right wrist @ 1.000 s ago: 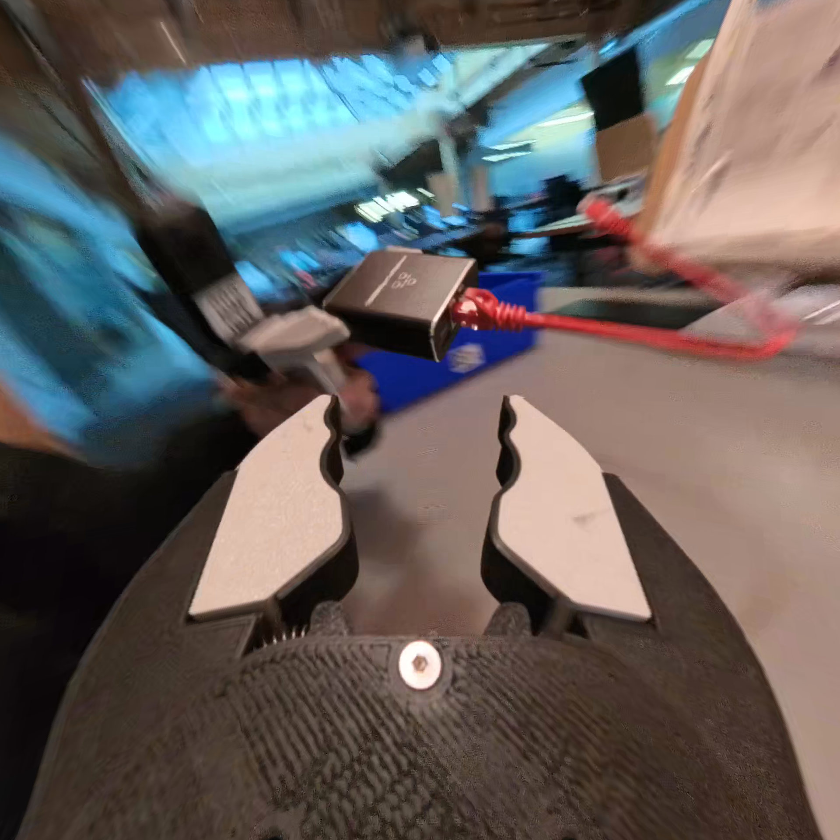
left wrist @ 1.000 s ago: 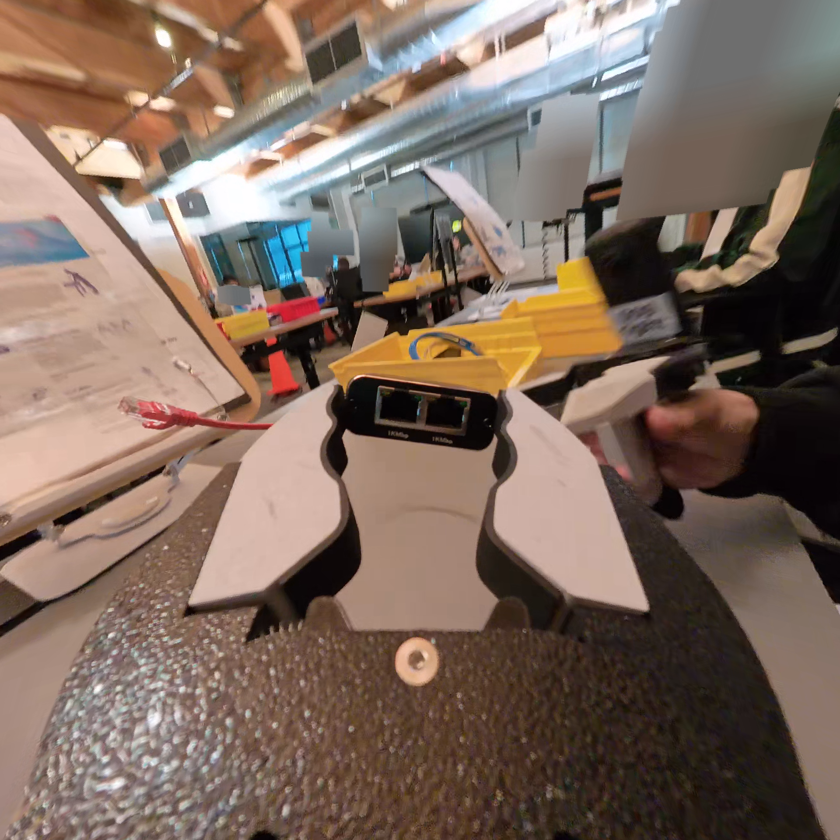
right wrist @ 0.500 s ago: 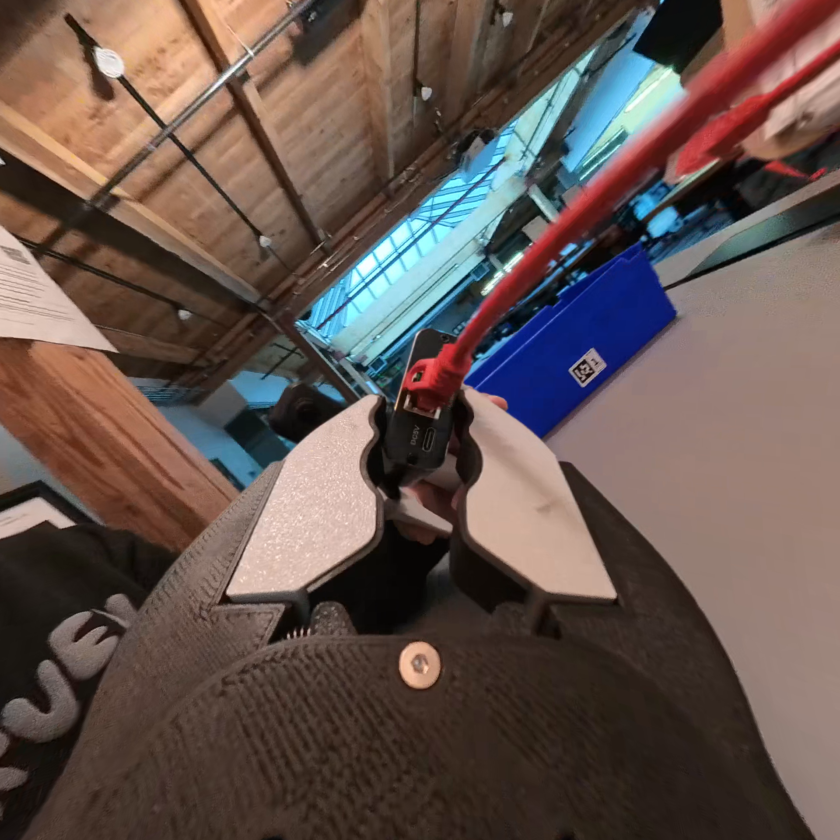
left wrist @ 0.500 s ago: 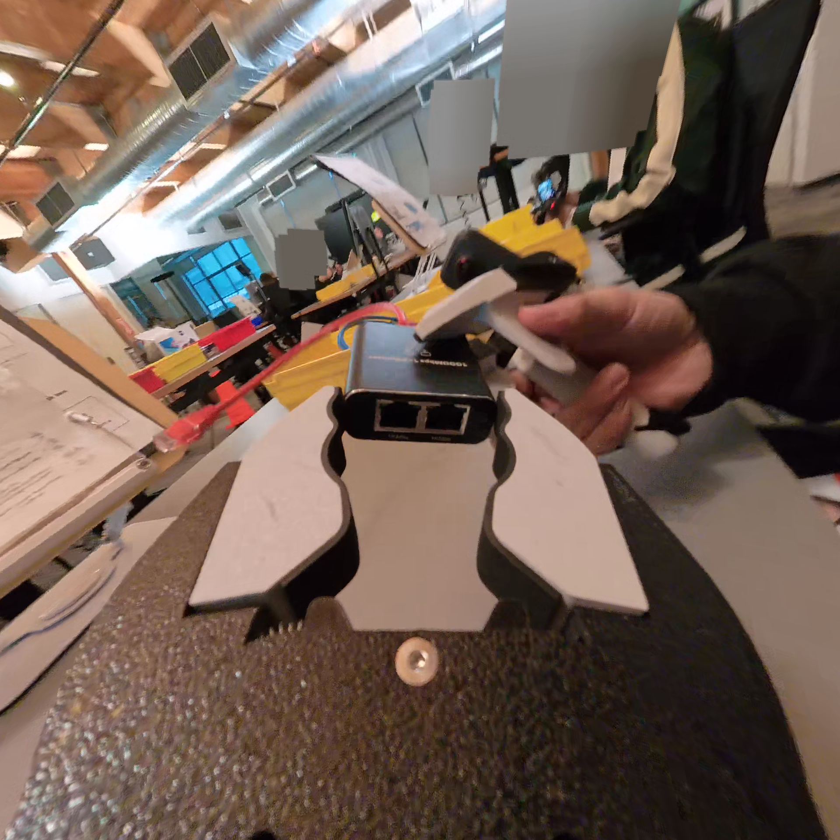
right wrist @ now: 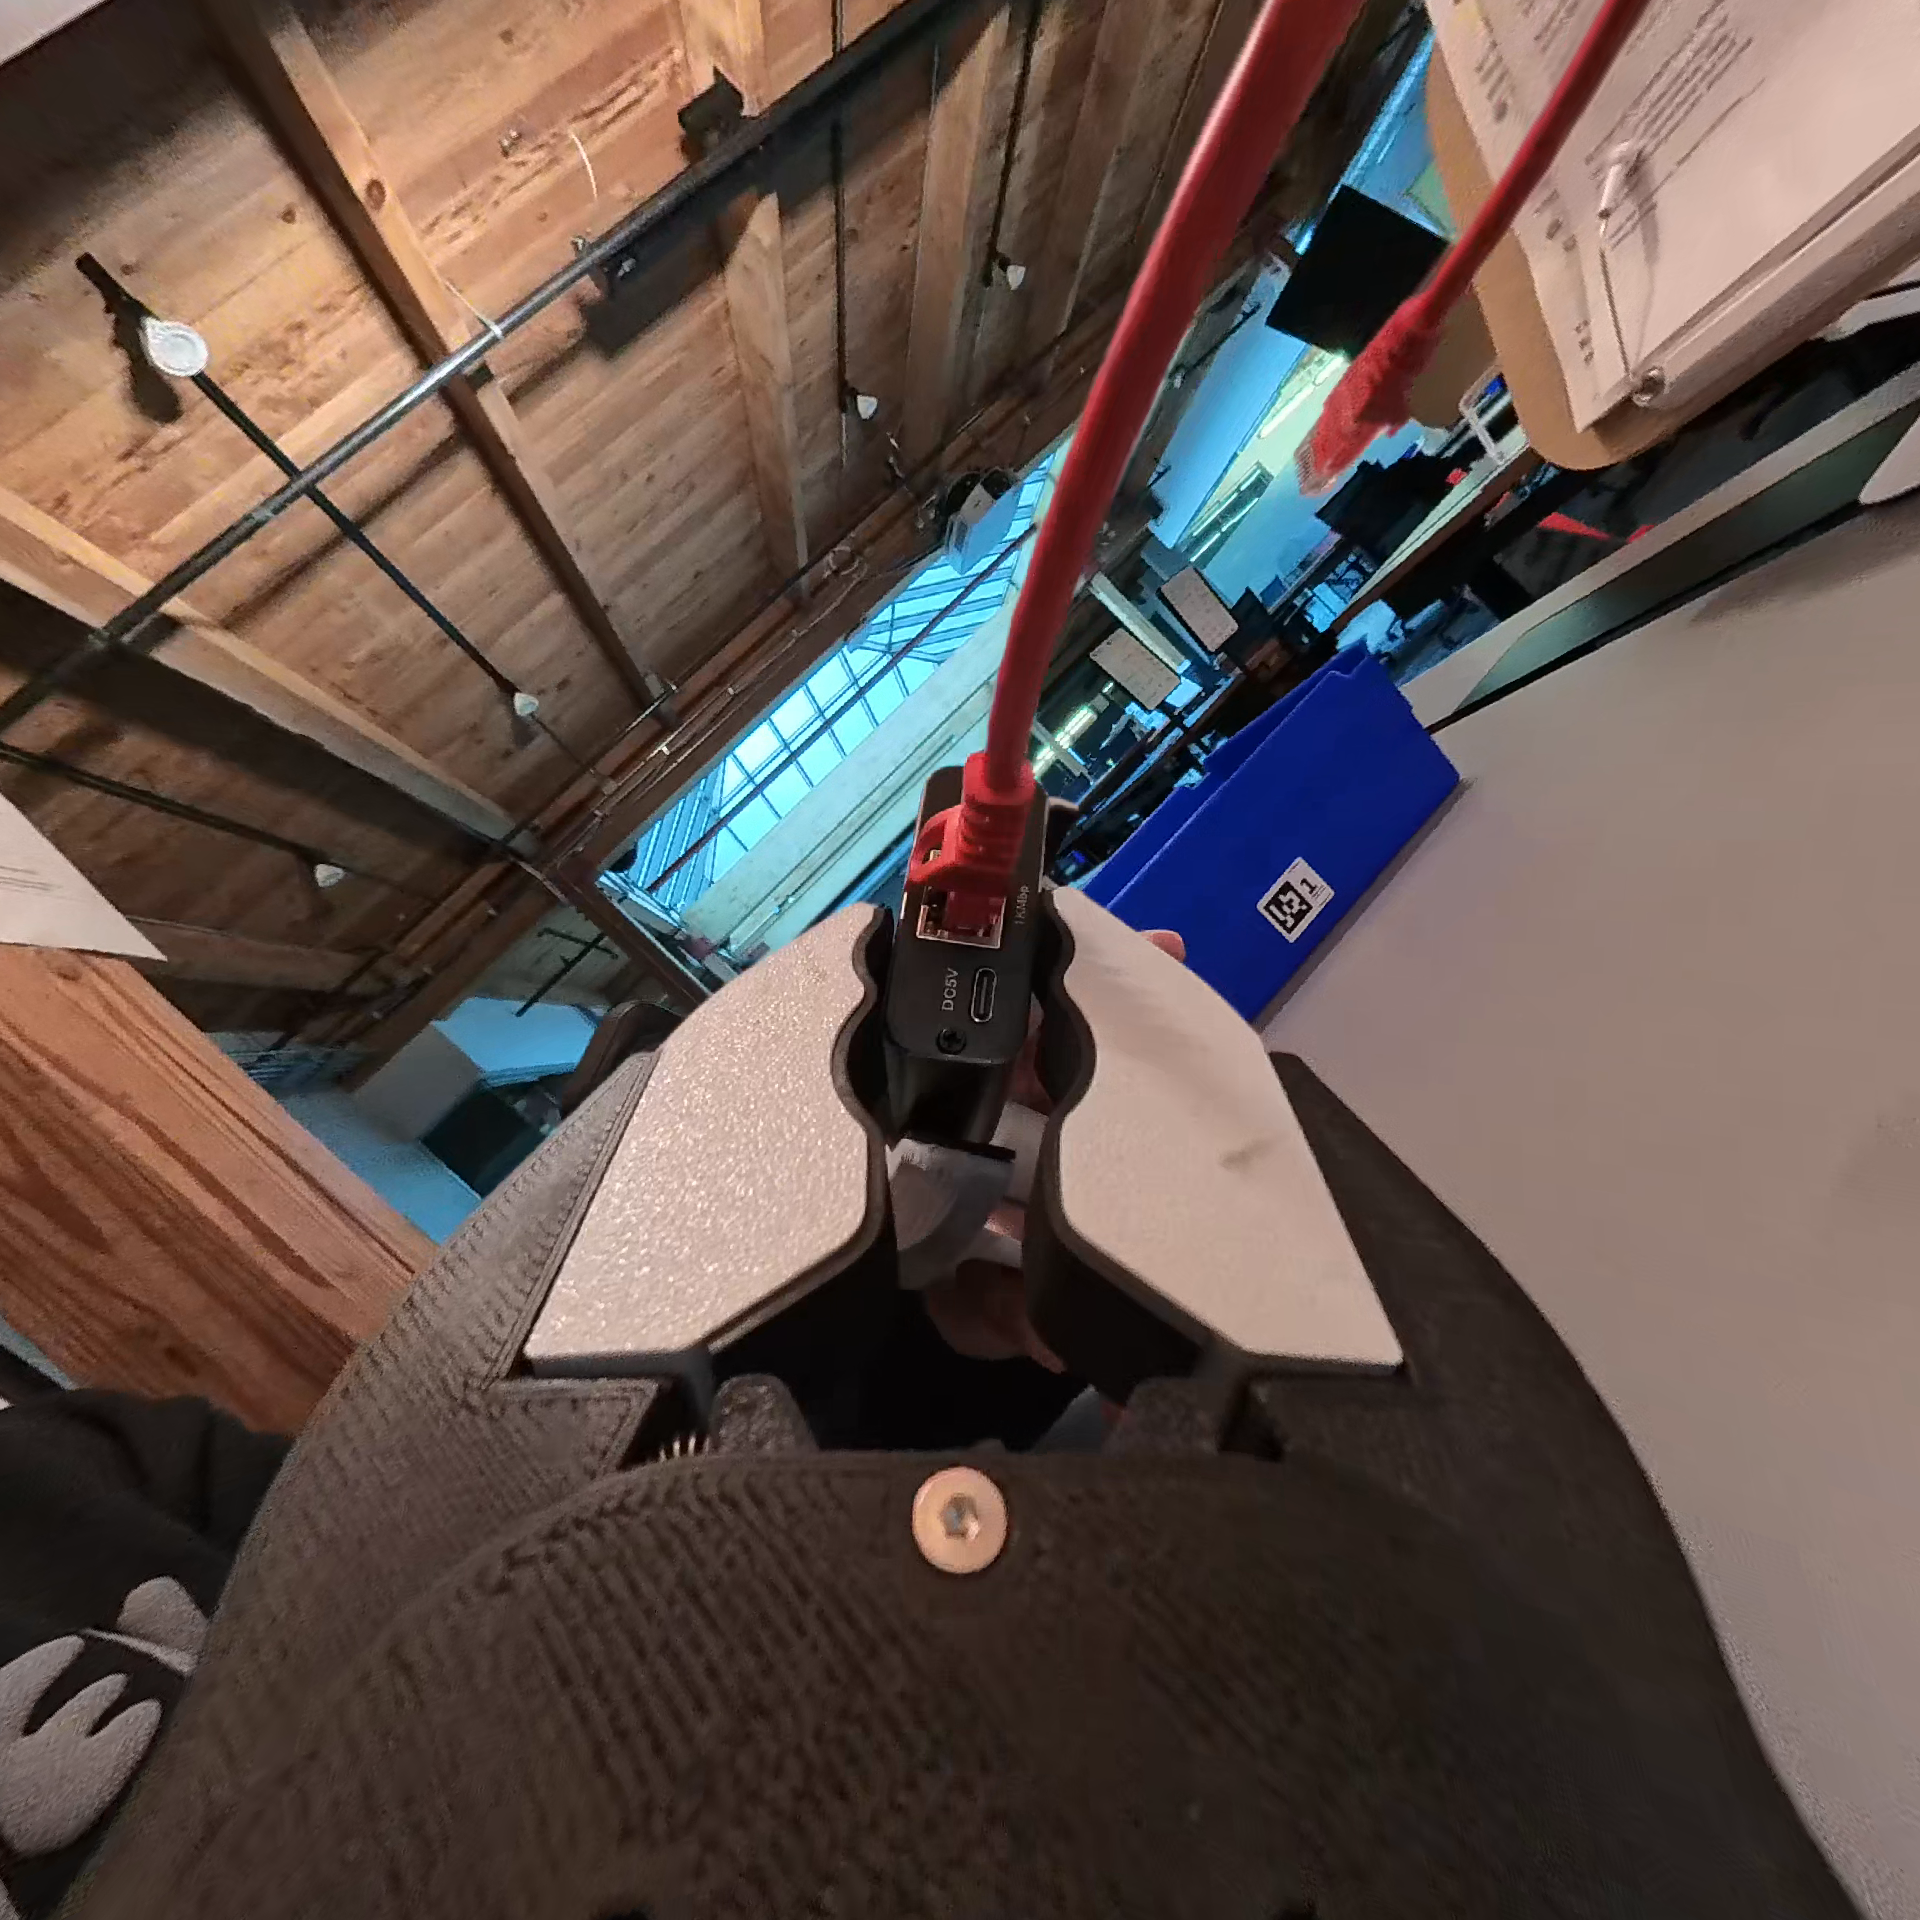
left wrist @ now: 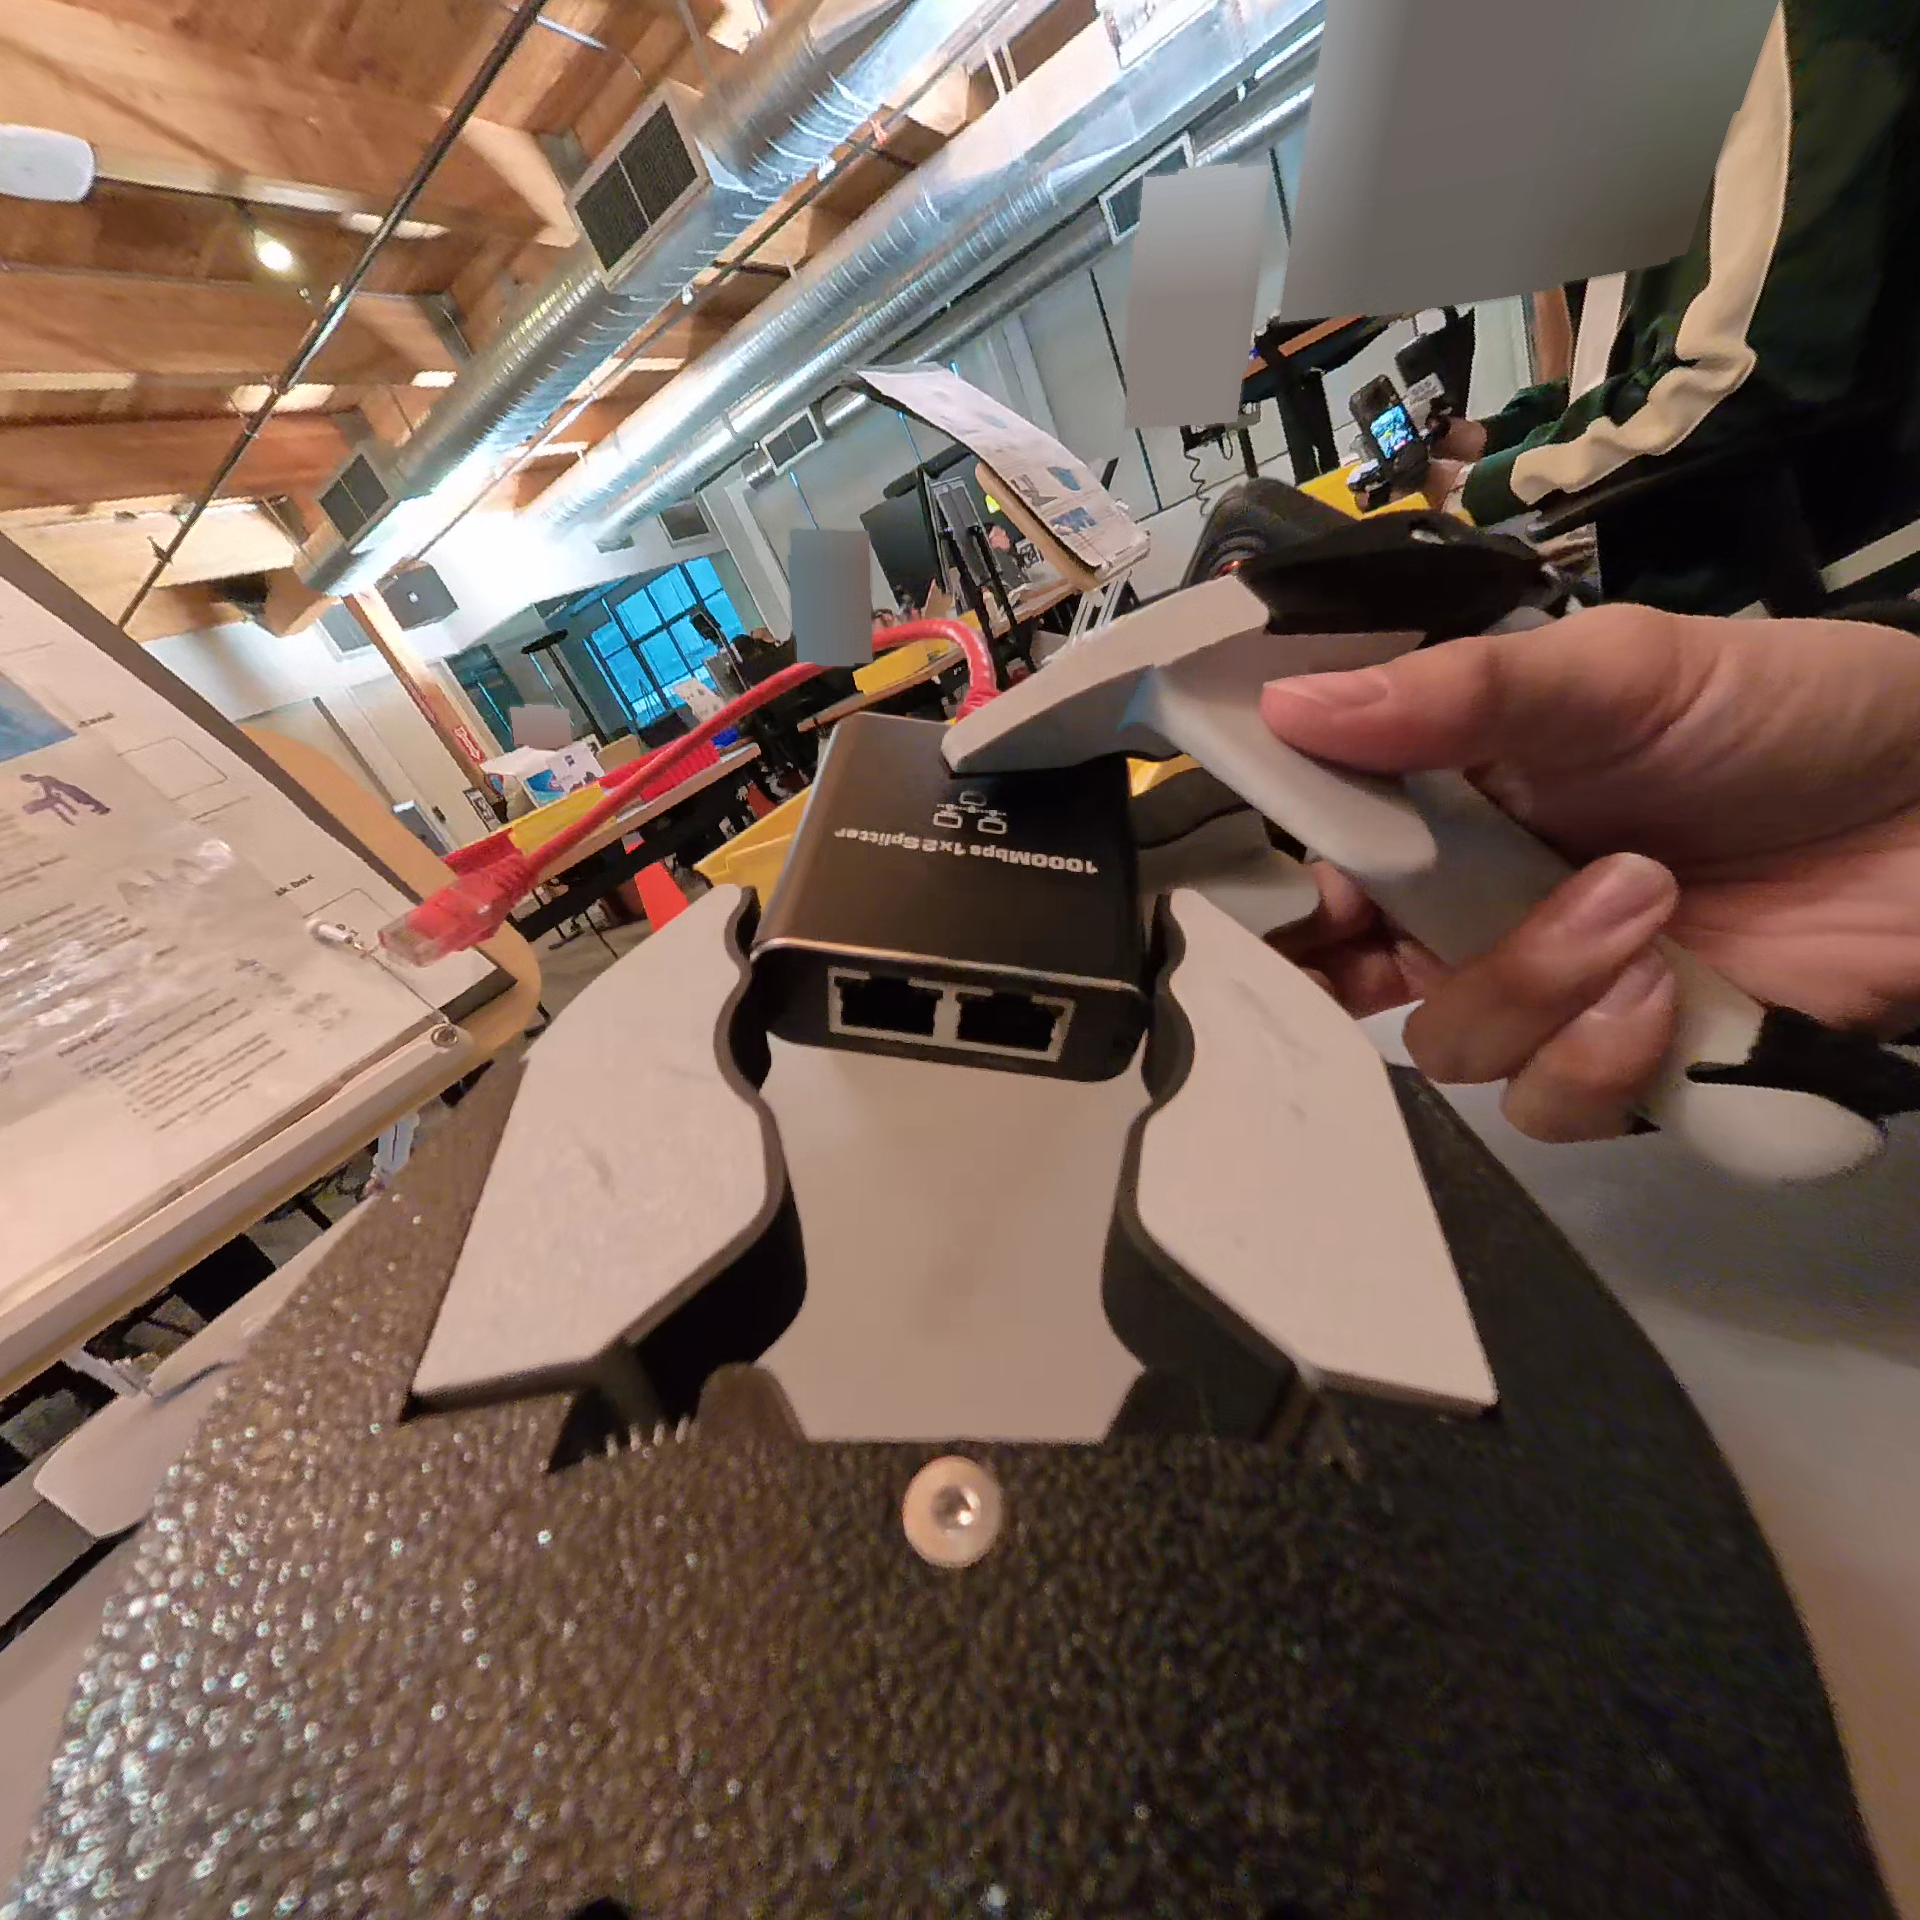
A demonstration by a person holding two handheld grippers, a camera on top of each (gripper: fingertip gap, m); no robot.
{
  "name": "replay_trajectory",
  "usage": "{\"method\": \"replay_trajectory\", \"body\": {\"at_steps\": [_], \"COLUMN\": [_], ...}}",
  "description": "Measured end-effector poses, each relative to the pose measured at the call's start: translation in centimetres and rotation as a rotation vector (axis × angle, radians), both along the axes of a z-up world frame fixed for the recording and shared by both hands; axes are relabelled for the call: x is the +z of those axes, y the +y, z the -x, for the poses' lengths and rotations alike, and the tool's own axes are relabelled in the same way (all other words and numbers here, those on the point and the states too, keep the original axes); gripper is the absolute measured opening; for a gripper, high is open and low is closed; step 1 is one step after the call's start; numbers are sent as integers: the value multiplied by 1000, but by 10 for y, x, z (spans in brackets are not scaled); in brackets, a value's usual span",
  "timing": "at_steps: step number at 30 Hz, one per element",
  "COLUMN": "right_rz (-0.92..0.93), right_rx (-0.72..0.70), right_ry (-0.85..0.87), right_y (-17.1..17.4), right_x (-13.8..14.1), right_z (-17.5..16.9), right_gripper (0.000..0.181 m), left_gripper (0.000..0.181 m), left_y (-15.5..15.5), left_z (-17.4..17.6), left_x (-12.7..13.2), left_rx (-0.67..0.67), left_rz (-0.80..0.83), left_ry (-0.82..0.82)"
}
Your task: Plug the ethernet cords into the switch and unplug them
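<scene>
The black switch [left wrist: 951, 883] is held in the air in my left gripper [left wrist: 951, 920], which is shut on its sides. Its two ports [left wrist: 951, 1016] face the left wrist camera and are empty. My right gripper [right wrist: 966, 920] is shut on the switch's other end [right wrist: 961, 997]. One of its grey fingers [left wrist: 1101, 696] lies on the switch's top in the left wrist view. A red ethernet cord [right wrist: 1081, 468] is plugged into that far end with its red plug [right wrist: 971, 862]. The cord's other plug [left wrist: 447, 920] hangs free at the left, also visible in the right wrist view [right wrist: 1361, 395].
A slanted board with a printed sheet [left wrist: 156, 935] stands close on the left, also visible in the right wrist view [right wrist: 1662, 156]. A blue bin [right wrist: 1278, 852] sits on the grey table [right wrist: 1662, 987]. Yellow bins [left wrist: 743, 857] lie behind the switch. A person in a dark jacket [left wrist: 1714, 364] stands at the right.
A second ago my right gripper was open and apart from the switch. It has come in and closed on the cabled end. The left gripper has tilted the switch's top into view.
</scene>
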State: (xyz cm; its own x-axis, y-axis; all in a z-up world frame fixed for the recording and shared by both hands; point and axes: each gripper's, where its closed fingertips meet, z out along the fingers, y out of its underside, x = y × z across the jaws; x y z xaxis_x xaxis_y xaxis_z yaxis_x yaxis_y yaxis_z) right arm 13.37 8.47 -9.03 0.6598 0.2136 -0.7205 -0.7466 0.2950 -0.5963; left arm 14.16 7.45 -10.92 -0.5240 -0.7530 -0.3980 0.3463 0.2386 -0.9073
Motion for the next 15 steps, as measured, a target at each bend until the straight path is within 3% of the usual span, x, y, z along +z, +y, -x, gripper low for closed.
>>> {"method": "replay_trajectory", "body": {"at_steps": [7,10,15], "right_rz": [56,-11,-41], "right_rx": [10,1,7], "right_ry": [-76,8,76], "right_y": [0,-8,-9], "right_x": [-1,6,-2], "right_z": [-3,-13,-21], "right_gripper": [30,42,35], "left_gripper": [69,68,68], "left_y": [3,11,14], "left_z": [-4,-5,-6], "left_x": [-1,2,2], "left_rx": [19,32,48], "left_rz": [32,43,31], "left_ry": [53,44,33]}}
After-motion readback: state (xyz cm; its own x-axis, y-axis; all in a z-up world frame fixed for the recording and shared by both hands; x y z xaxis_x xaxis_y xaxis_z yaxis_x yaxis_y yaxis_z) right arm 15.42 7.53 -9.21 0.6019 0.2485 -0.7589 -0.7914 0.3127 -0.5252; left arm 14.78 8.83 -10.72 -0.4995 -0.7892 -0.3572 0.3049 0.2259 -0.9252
